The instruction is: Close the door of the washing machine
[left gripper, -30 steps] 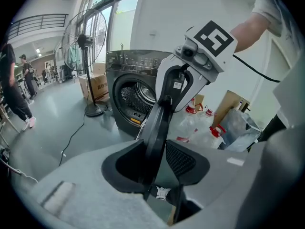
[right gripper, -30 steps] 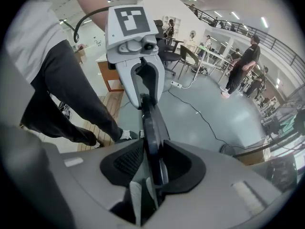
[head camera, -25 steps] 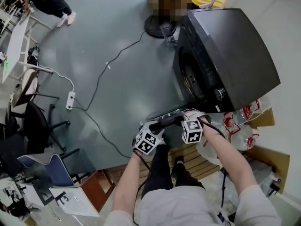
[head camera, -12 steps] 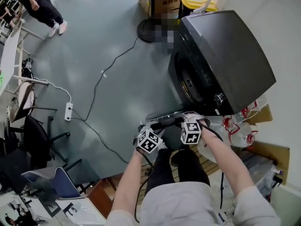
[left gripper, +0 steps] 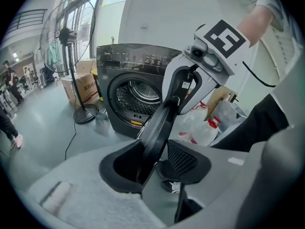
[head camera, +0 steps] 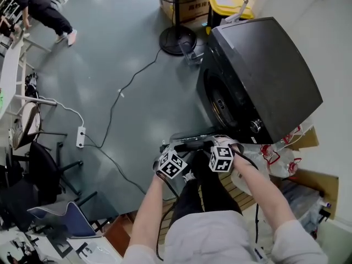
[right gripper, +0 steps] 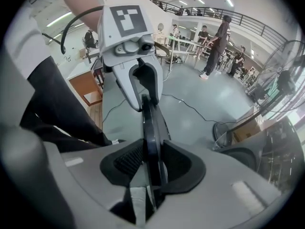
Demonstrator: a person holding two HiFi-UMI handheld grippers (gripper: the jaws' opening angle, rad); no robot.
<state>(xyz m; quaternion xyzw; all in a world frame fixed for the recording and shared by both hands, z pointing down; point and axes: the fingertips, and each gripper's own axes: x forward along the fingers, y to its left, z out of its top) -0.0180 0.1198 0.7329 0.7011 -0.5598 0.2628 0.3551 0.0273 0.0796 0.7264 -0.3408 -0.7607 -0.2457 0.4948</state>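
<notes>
Door [left gripper: 157,128]: standing wide open, near left of washing machine [head camera: 264,70]; being clamped at its edge by right gripper [right gripper: 151,156] and by left gripper [left gripper: 155,161], just easing its jaws wider around it; closing not yet done.

The left gripper [left gripper: 157,159], low in the centre, clamps the edge of the dark grey plastic door [left gripper: 159,125]. The right gripper [left gripper: 178,103] grips it higher up. Behind, centre-left, stands the dark grey front-loading washing machine [left gripper: 125,63], its drum open.

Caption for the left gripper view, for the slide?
Left tool and right tool grip the open door by its edge; washing machine drum behind.
</notes>
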